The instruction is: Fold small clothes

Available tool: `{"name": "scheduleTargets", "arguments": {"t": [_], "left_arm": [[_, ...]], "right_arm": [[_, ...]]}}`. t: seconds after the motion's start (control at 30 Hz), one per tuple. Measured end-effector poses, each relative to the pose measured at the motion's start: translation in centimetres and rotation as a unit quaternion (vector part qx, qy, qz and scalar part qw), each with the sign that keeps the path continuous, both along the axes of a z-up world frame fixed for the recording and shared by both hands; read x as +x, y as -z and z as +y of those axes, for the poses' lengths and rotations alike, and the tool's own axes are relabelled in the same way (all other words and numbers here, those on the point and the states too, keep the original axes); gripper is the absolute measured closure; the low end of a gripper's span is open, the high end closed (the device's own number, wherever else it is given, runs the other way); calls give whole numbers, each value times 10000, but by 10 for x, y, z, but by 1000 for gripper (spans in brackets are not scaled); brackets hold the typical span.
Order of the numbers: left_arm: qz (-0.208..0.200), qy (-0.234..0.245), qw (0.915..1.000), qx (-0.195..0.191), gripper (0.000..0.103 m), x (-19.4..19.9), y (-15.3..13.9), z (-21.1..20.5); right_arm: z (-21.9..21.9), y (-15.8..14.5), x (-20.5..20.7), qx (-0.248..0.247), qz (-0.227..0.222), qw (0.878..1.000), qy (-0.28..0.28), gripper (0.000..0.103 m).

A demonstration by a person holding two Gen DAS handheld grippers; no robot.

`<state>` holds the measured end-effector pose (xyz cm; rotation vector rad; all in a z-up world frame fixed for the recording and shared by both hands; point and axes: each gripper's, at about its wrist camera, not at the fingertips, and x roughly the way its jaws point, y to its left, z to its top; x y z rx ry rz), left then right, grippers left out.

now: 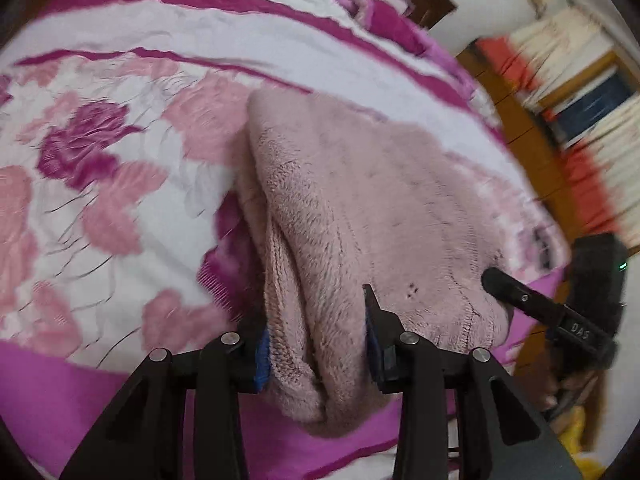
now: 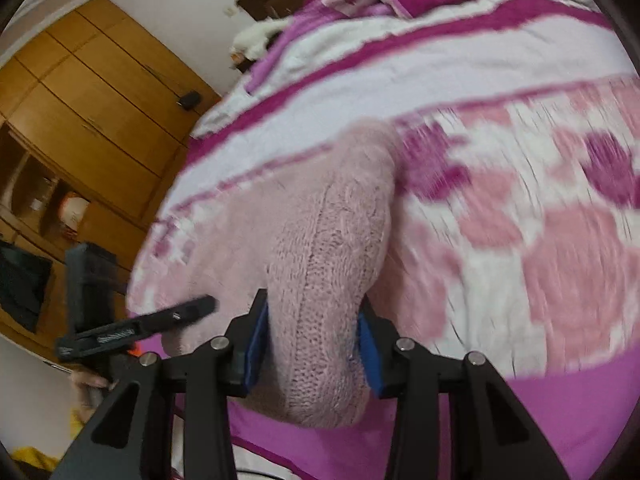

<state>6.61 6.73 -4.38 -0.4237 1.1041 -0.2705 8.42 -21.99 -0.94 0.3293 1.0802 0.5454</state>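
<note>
— Two grippers, and what do they hold?
— The left gripper pinches a bunched fold of the pink sweater at lower centre; the right gripper pinches its knit edge likewise.
— And the sweater?
— It drapes up the frame over the bedspread.

The left gripper is matte black — two angular arms with triangular cut-outs, four round silver screw heads across the linkage, and blue pads lining its fingers. The right gripper is built alike, with blue pads too. At 3 o'clock in the left wrist view, its black body shows white lettering and a small green light.
</note>
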Motion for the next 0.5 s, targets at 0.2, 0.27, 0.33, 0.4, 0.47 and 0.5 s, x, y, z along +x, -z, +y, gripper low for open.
{"name": "scheduleTargets", "arguments": {"t": [0.2, 0.27, 0.33, 0.4, 0.47, 0.5], "left_arm": [[-371, -74, 9968, 703, 82, -6, 6, -13], [-411, -134, 9955, 838, 82, -7, 3, -16], [-487, -160, 9933, 1031, 82, -14, -4, -20], [-561, -224, 9911, 1186, 82, -21, -12, -24], [-626, -306, 9899, 1234, 82, -34, -16, -23], [-658, -363, 9890, 1271, 82, -40, -20, -23]], "right_arm": [[2, 38, -3, -400, -119, 9991, 80, 51], [2, 35, -6, -461, -199, 9987, 118, 51], [4, 28, -13, -604, -374, 9974, 134, 50], [6, 20, -20, -719, -537, 9958, 168, 48], [7, 11, -28, -844, -692, 9938, 219, 48], [8, 5, -32, -901, -802, 9924, 241, 48]]}}
